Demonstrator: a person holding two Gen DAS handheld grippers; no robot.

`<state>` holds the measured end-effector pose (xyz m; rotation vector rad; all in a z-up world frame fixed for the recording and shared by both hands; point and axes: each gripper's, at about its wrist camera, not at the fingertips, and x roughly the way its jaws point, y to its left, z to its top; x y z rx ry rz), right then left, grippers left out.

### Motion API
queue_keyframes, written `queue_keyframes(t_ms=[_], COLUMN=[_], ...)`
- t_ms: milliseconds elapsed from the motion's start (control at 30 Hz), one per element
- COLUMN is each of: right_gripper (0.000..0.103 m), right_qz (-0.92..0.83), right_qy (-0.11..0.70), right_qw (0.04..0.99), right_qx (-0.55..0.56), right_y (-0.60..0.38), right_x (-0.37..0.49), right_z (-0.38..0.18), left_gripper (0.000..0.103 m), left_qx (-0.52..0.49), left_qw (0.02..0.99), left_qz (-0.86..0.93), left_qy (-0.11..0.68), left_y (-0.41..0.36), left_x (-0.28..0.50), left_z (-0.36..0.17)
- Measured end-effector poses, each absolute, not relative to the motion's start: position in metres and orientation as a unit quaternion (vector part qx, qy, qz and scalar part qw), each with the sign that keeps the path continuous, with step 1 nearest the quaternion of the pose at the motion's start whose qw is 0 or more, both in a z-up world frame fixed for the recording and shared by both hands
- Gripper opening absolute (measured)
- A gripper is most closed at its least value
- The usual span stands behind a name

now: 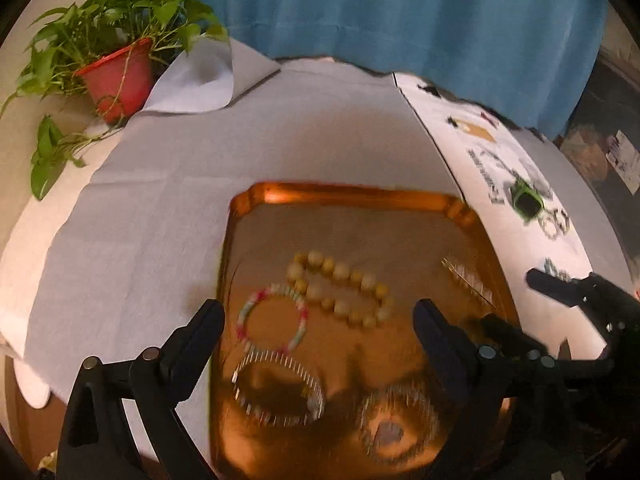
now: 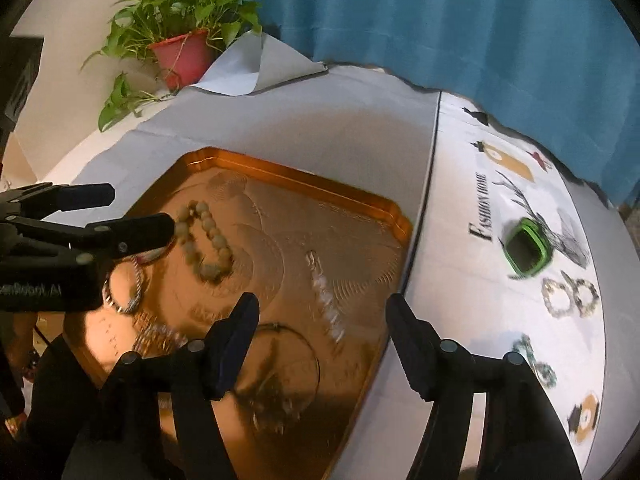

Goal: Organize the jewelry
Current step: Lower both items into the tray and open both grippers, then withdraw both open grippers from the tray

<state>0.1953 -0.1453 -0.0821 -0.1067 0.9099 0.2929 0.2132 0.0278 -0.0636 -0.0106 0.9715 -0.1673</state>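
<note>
Both tools hang over the copper tray (image 1: 352,194) with their jaws spread wide and nothing between them: the left tool (image 1: 318,320) above a yellow bead bracelet (image 1: 340,288), the right tool (image 2: 322,320) near the tray's right rim. More bracelets (image 2: 570,296) and a green ring box (image 2: 528,252) lie on the printed cloth (image 2: 460,280) beside the tray.

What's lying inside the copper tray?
Copper tray: yellow bead bracelet, pink-and-mint bracelet, silvery bangles, a hairpin. The left claw, open, hides its near edge.
</note>
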Motion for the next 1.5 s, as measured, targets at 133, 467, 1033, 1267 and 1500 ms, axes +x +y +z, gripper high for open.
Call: queue_keyframes(t_ms=[133,467,1033,1267,1500], right_gripper=[0.067,0.067,0.068,0.068,0.068], right_qz=[0.135,0.121,0.128,0.118,0.12], right_qy=[0.434,0.384,0.343,0.337,0.34], right_qw=[0.889,0.914,0.928,0.933,0.932], right_qx=[-0.048,-0.048,-0.063,-0.051,-0.047], right_y=[-0.153,-0.156,-0.148,-0.162,-0.164], right_x=[0.148,0.019,-0.076,-0.088,-0.089], right_z=[-0.071,-0.024,0.005,0.009,0.007], left_gripper=[0.094,0.094,0.094,0.094,0.094], left_qx=[-0.01,0.009,0.037,0.052,0.06], left_qw=[0.878,0.892,0.924,0.927,0.927], left_qz=[-0.079,-0.094,-0.077,-0.083,-0.081], left_qy=[0.472,0.441,0.372,0.361,0.361], left_y=[0.032,0.011,0.002,-0.01,-0.014], left_x=[0.169,0.043,-0.051,-0.061,-0.064], left_z=[-0.057,-0.019,0.027,0.036,0.036])
